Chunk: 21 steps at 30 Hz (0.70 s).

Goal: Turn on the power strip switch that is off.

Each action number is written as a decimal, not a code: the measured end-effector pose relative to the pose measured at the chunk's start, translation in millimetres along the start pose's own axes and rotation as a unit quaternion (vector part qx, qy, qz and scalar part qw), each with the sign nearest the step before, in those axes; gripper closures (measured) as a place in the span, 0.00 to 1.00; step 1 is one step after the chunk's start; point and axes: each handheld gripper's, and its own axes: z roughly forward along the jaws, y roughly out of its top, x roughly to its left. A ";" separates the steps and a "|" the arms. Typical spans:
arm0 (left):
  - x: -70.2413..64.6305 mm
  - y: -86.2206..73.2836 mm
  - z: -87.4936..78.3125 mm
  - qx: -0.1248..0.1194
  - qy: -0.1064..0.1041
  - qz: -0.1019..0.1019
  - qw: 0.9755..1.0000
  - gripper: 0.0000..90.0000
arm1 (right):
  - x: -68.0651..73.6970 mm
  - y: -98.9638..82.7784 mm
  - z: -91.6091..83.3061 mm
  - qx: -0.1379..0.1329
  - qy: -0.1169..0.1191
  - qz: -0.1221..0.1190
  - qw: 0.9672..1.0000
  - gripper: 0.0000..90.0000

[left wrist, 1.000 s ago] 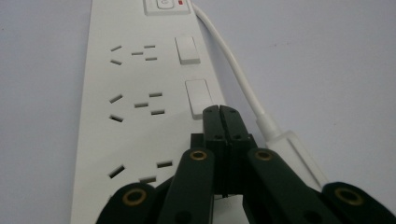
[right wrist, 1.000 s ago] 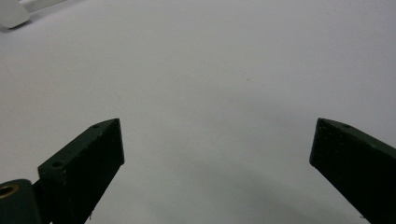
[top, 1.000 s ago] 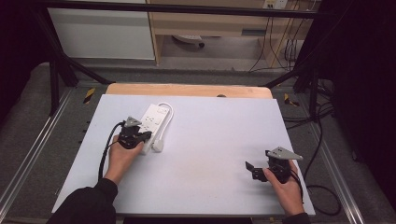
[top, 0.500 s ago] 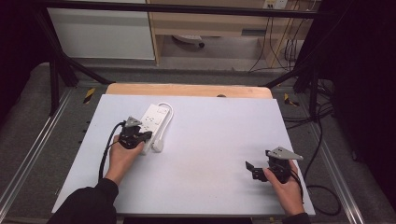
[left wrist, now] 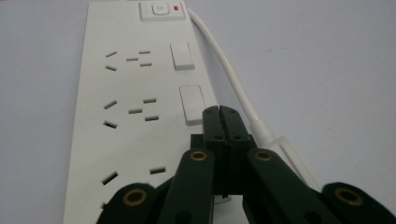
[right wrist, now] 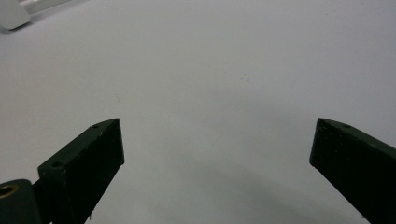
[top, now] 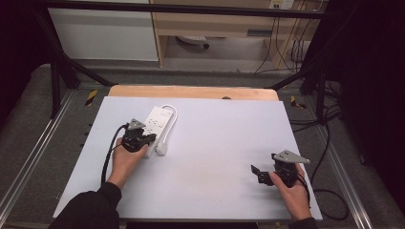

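A white power strip [top: 156,121] lies on the pale table [top: 215,143] at the left, its white cable [top: 170,117] looping back to a plug [top: 162,149] beside it. My left gripper [top: 147,139] hovers over the strip's near end, shut with nothing between the jaws. In the left gripper view the closed tips [left wrist: 219,112] sit at the near edge of a rocker switch [left wrist: 191,102] on the strip [left wrist: 135,93], with the cable [left wrist: 233,79] running alongside. I cannot tell if they touch it. My right gripper [top: 257,173] rests open and empty near the front right, its jaws [right wrist: 217,140] wide over bare table.
A wooden board [top: 191,91] edges the table's far side. Metal rails [top: 28,162] flank the table and dark cables [top: 329,138] trail on the floor at the right. A white plug corner [right wrist: 11,14] shows at the far left of the right gripper view.
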 end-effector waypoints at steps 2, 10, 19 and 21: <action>-0.1 0.1 -0.4 -0.001 0.000 -0.001 1.000 1.00 | -0.1 0.0 -0.1 0.000 0.000 0.000 1.000 0.04; -0.9 1.2 -2.2 -0.007 -0.003 -0.004 1.000 1.00 | 0.0 0.1 -0.2 0.000 0.000 -0.001 1.000 0.04; -1.4 2.0 -2.8 -0.010 -0.004 -0.006 1.000 0.96 | -0.2 0.1 -0.4 0.000 0.000 -0.001 1.000 0.04; -2.0 2.2 -3.2 -0.011 -0.004 -0.005 1.000 0.94 | -0.3 0.1 -0.4 0.000 0.000 -0.001 1.000 0.04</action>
